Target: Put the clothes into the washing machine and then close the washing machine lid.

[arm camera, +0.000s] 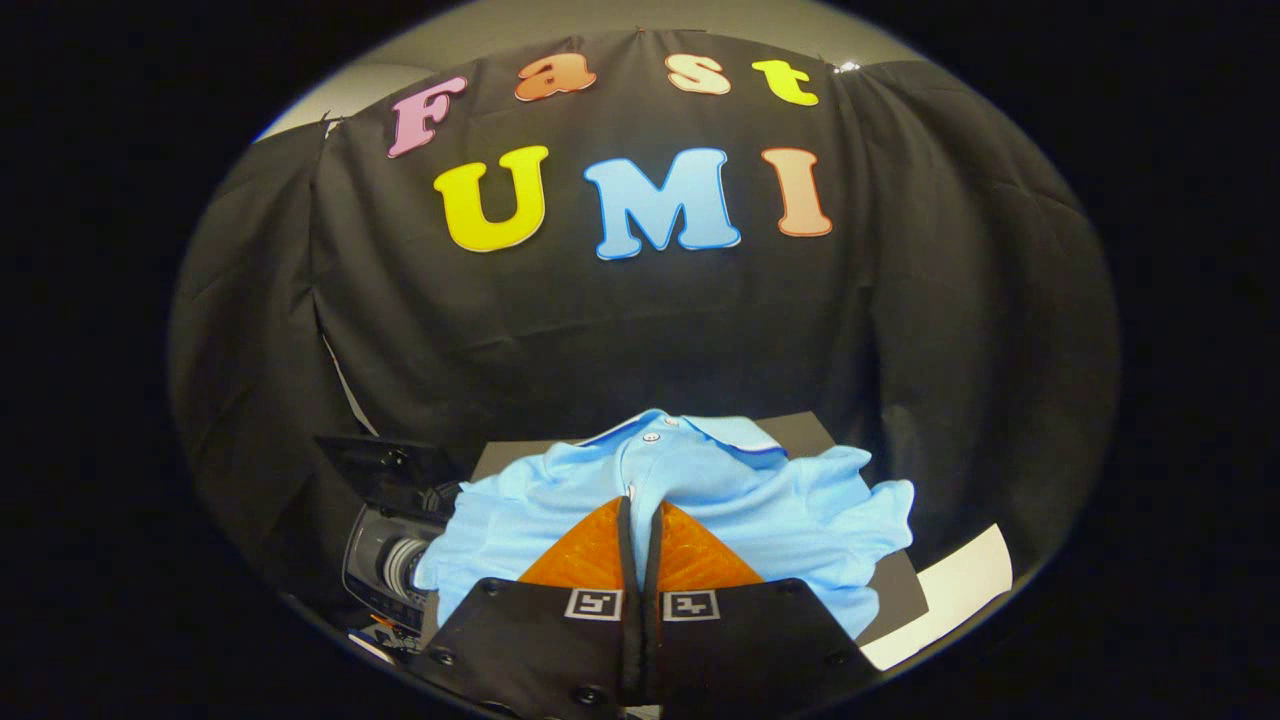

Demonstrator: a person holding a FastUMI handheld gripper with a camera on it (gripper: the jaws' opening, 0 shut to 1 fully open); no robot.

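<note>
A light blue polo shirt [760,500] lies spread on a dark mat [795,428], collar towards the booth wall. My gripper [640,508] sits low over the shirt's middle, just below the button placket. Its fingers are closed together with a narrow fold of the blue cloth pinched between them. To the left of the shirt stands the washing machine [385,570], its round drum opening facing this way. Its dark lid [385,468] is raised open above the drum. The shirt's left sleeve hangs close to the machine.
A white sheet [950,590] pokes out from under the mat at the right. The black cloth wall [640,330] stands close behind the shirt and wraps round both sides.
</note>
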